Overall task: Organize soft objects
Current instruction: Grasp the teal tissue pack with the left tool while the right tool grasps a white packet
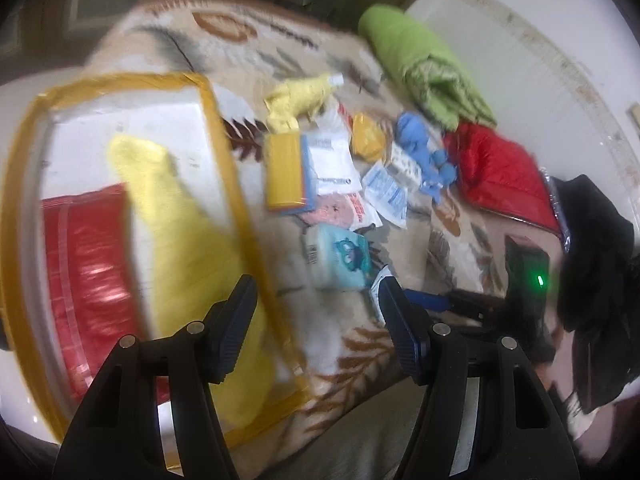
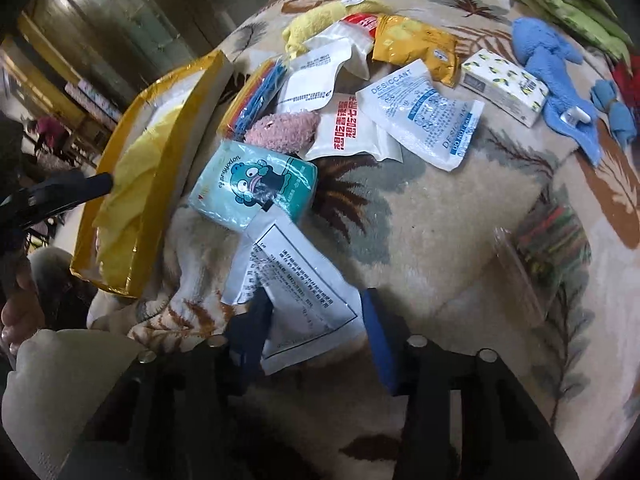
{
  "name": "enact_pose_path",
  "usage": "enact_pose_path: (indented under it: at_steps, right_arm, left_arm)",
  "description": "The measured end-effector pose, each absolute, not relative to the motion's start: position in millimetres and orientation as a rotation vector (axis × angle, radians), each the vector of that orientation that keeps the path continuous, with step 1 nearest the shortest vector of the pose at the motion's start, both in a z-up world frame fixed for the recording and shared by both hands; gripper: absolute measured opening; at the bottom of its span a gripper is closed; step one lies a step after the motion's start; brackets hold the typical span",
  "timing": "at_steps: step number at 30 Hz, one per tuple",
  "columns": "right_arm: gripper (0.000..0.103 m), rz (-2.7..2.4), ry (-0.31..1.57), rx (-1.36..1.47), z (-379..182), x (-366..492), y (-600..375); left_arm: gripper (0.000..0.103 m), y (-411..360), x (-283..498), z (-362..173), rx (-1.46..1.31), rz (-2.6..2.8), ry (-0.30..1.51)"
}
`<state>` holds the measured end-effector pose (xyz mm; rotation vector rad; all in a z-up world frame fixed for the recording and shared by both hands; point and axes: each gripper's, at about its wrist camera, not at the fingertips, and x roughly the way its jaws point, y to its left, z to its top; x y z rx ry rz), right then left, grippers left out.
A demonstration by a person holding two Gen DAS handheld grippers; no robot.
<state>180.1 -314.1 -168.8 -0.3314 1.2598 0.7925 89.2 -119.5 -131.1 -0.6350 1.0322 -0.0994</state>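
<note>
- On the leaf-patterned blanket (image 2: 440, 216), a white printed sachet (image 2: 296, 284) lies between the fingers of the right claw (image 2: 316, 328); the left pad touches its edge, the right pad stands just off it, so no firm grip shows.
- Beside that sachet, toward the bag, sits a teal tissue pack (image 2: 256, 184) with a cartoon figure, touching the sachet's far corner.
- Beyond the sachet lie a desiccant packet (image 2: 424, 120), a pink fluffy cloth (image 2: 284, 128), a lemon-print tissue box (image 2: 504, 86) and a blue plush toy (image 2: 548, 60).
- Left of the sachet stands a yellow-trimmed clear bag (image 1: 218, 128), holding a yellow cloth (image 1: 176, 216) and a red packet (image 1: 88, 264).
- The left claw (image 1: 316, 328) hangs released over the bag's near edge, nothing between its fingers.
</note>
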Motion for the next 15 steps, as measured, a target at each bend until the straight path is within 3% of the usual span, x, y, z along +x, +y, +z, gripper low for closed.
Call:
enact_pose_path:
  at_steps: [1, 7, 8, 9, 13, 15]
  right_arm:
    - [0.018, 0.805, 1.273, -0.274, -169, 181, -315]
    - [0.015, 0.746, 1.221, -0.142, -166, 182, -318]
    - [0.015, 0.739, 1.21, -0.129, -163, 182, -319]
    - [0.014, 0.728, 1.201, -0.115, -160, 178, -322]
    - [0.014, 0.649, 1.167, -0.058, -147, 190, -349]
    - [0.014, 0.658, 1.152, -0.023, -138, 187, -356]
  left_arm:
    - [0.063, -125, 99, -136, -0.62, -0.113, 1.08]
    - [0.062, -165, 167, -167, -0.471, -0.043, 1.327]
    - [0.056, -169, 174, -174, -0.463, -0.036, 1.35]
    - [0.035, -170, 177, -178, -0.469, -0.03, 1.357]
    - [0.015, -166, 174, -181, -0.516, -0.023, 1.323]
    - [0.011, -162, 164, -168, -0.57, -0.085, 1.267]
